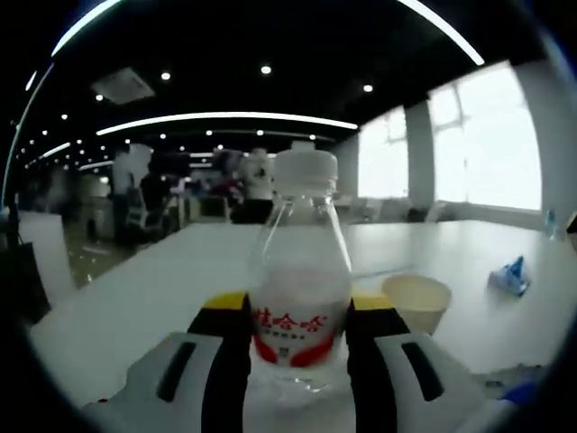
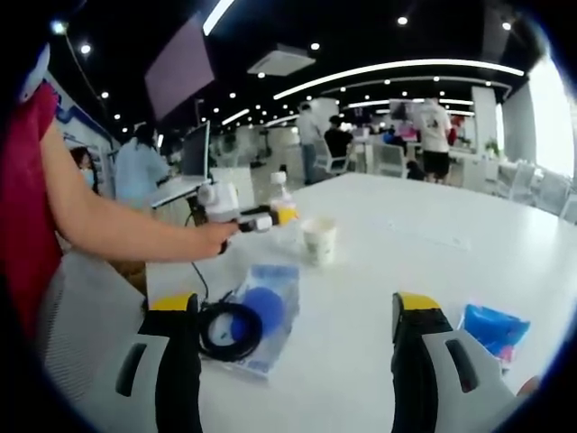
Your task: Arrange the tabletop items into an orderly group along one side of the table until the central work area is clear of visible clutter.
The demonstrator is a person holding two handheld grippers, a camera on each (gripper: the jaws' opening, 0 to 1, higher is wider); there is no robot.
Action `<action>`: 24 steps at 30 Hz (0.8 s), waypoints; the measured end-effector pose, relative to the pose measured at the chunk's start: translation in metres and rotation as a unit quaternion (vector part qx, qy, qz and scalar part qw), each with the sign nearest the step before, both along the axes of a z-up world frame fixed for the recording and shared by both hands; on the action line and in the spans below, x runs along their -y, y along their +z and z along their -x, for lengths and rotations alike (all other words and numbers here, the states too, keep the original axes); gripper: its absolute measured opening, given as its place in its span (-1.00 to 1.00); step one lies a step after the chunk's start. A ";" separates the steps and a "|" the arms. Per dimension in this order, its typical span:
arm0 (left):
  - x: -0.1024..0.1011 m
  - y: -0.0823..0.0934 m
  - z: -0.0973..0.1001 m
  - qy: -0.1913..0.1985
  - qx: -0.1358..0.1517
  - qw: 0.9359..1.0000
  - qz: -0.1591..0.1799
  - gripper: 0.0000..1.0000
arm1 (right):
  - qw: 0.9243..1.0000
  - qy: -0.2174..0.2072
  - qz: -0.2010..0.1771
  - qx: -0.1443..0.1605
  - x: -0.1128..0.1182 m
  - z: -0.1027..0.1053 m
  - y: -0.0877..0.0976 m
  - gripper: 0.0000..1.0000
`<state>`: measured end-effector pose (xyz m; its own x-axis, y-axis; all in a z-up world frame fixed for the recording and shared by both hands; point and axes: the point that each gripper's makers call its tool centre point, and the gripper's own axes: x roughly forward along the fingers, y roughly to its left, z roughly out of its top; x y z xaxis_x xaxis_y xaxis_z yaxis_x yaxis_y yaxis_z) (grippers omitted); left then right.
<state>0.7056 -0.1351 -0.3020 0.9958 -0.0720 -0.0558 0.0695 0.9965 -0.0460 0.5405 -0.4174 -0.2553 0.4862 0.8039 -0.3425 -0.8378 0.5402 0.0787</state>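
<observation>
I see a long white table (image 2: 433,262) running from the lower frame toward the upper right of the right gripper view. On it, lower left, lies a clear bag (image 2: 261,316) with a black coiled cable (image 2: 230,331); a paper cup (image 2: 318,241) stands at centre, a blue packet (image 2: 496,329) lower right.

Held the left tool (image 1: 298,338) clamped on something, arm (image 2: 117,225) outstretched; kept the right tool (image 2: 293,311) wide apart, empty.
</observation>
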 end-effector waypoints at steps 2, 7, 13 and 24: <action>0.000 0.000 0.001 0.001 -0.003 1.000 -0.001 -0.24 | 1.000 0.000 0.000 0.001 0.001 0.000 0.000 0.75; 0.000 -0.001 0.000 0.001 -0.006 1.000 0.001 -0.24 | 1.000 -0.001 -0.003 0.003 0.000 -0.001 0.002 0.75; 0.001 -0.004 0.002 -0.004 -0.025 1.000 0.005 -0.21 | 1.000 -0.001 -0.003 0.004 0.000 -0.001 0.002 0.75; -0.002 0.002 0.018 -0.006 -0.029 1.000 -0.001 -0.08 | 1.000 -0.003 -0.009 0.006 -0.001 -0.001 0.003 0.75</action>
<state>0.6879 -0.1334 -0.2999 0.9899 -0.0846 -0.1140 0.0795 0.9956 -0.0488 0.5412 -0.4161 -0.2519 0.4955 0.8070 -0.3214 -0.8354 0.5441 0.0781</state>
